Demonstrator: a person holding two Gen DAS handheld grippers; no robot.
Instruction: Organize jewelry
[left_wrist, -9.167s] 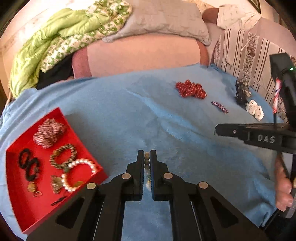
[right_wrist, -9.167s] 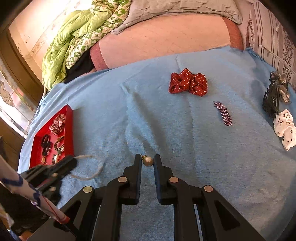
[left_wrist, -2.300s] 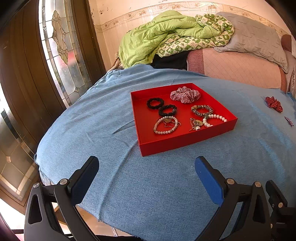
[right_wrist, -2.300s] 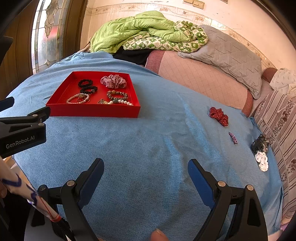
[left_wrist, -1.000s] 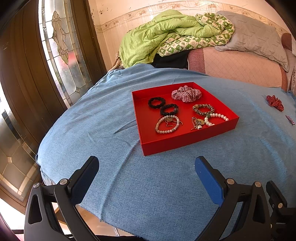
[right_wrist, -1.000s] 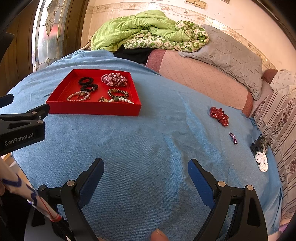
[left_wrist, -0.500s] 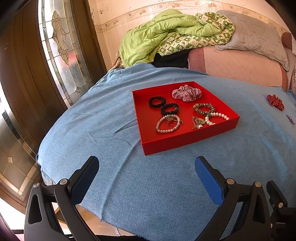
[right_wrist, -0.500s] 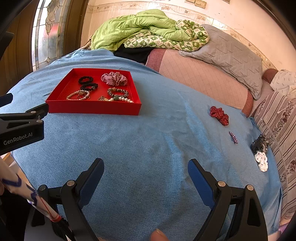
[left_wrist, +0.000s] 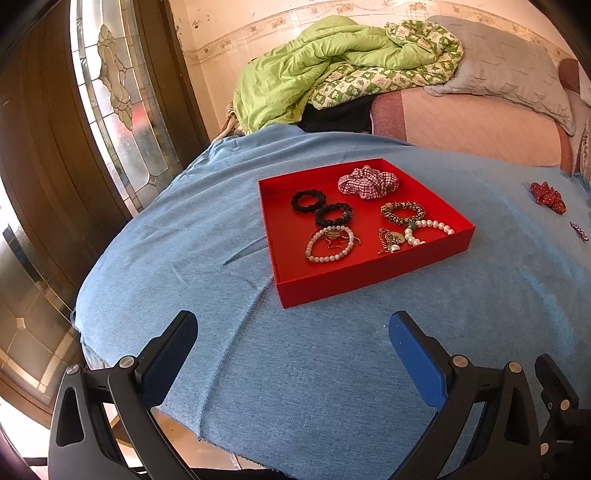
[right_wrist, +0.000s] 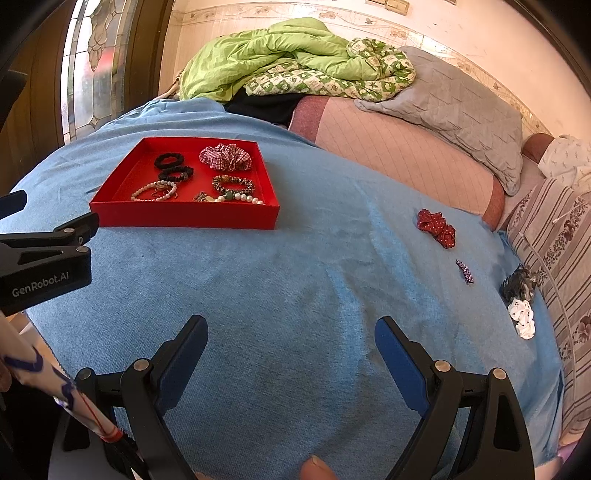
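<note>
A red tray (left_wrist: 373, 278) (right_wrist: 184, 218) sits on the blue cloth and holds two black hair ties (left_wrist: 321, 208), a checked scrunchie (left_wrist: 367, 181), a beaded bracelet (left_wrist: 402, 212) and pearl bracelets (left_wrist: 328, 245). Farther right on the cloth lie a red dotted bow (right_wrist: 436, 227), a small purple clip (right_wrist: 464, 271), a dark claw clip (right_wrist: 517, 284) and a white dotted scrunchie (right_wrist: 522, 317). My left gripper (left_wrist: 291, 334) stands open and empty, well short of the tray. My right gripper (right_wrist: 291, 339) is open and empty too, over bare cloth.
A blue cloth (right_wrist: 314, 295) covers the round table, whose front edge is near both grippers. Behind it stands a sofa with a green blanket (left_wrist: 332, 66) and a grey pillow (right_wrist: 461, 107). A glass-panelled door (left_wrist: 110, 92) is at the left. A striped cushion (right_wrist: 561, 236) lies right.
Over the last second little has moved: both views drift slightly. Nine seconds ago both grippers were shut near a beaded piece on the cloth; both now stand open and empty, farther back.
</note>
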